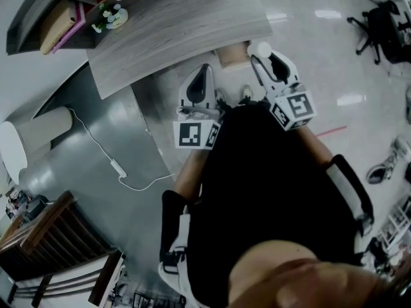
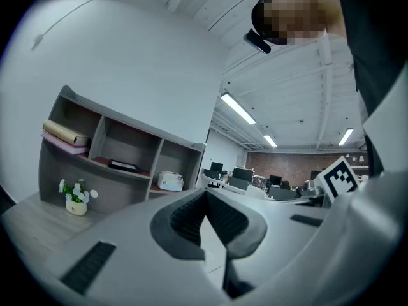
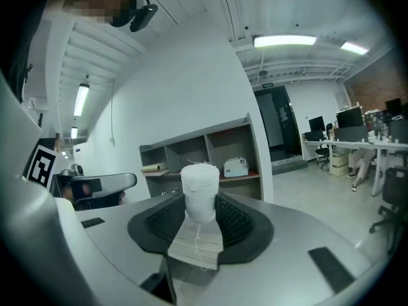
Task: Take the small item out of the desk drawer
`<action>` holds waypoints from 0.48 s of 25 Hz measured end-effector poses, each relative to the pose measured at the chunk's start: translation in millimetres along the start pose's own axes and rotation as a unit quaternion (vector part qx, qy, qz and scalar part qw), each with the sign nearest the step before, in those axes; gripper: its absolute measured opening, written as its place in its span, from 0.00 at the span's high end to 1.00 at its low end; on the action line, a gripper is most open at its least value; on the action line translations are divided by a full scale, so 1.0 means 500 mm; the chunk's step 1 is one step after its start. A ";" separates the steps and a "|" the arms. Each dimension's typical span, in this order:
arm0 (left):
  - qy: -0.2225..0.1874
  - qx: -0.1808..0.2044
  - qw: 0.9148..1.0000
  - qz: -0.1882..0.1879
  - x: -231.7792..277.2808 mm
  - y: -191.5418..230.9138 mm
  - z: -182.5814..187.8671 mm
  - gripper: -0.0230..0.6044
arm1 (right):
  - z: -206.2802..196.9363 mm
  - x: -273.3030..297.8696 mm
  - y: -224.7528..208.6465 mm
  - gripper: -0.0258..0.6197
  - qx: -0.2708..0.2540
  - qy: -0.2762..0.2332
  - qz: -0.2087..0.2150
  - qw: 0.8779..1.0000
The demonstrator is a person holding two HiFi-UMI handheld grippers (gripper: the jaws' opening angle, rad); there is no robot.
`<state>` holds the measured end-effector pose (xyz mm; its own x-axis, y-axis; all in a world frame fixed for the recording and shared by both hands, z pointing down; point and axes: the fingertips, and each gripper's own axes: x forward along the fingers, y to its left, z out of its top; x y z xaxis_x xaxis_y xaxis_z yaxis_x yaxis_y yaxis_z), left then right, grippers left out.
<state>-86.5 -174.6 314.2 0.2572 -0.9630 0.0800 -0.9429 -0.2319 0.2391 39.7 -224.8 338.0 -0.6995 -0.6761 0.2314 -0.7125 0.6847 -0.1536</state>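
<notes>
- Pale wood-grain worktop (image 1: 180,24) curves across the top of my head view, above a glossy grey floor (image 1: 115,133) where a thin white cable (image 1: 109,162) trails.
- Against the white wall stands a grey open-fronted shelf unit (image 2: 127,148). A small pot of white flowers (image 2: 76,197) sits on the worktop before it.
- My right hand-held gripper (image 3: 201,218) is clamped on the small item (image 3: 200,190), a white, stubby cylinder with a soft, wrapped-looking surface and a fine thread dangling from its underside.
- The item stands upright between the two black ribbed pads, both pressing its lower half, while its rounded top rises clear above them.
- From the head view, the item shows as a white knob at the tip of that gripper, raised in the air just off the worktop's near edge, in front of my black-clad chest.
- My left hand-held gripper (image 2: 205,203) is closed with nothing in it, its ribbed pads meeting at the tips. Its smooth grey shell and a black-and-white marker cube (image 1: 196,134) sit beside the right one.
</notes>
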 end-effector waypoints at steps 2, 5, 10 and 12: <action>-0.001 -0.001 1.000 0.000 0.004 -0.010 -0.003 0.98 | -0.008 -0.012 0.006 0.73 -0.001 0.002 0.005 1.000; 0.000 -0.001 1.000 -0.004 0.011 -0.029 -0.010 0.98 | -0.030 -0.025 0.010 0.73 0.003 0.015 0.011 1.000; -0.004 0.000 1.000 0.000 0.021 -0.040 -0.008 0.98 | -0.039 -0.029 -0.003 0.73 0.007 0.021 0.015 1.000; 0.000 0.003 1.000 0.004 0.021 -0.040 -0.014 0.98 | -0.040 -0.029 -0.007 0.73 0.007 0.023 0.018 1.000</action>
<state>-63.4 -179.0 317.2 0.2504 -0.9647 0.0818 -0.9460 -0.2258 0.2326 53.2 -212.1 354.3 -0.7215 -0.6381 0.2687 -0.6881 0.7041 -0.1756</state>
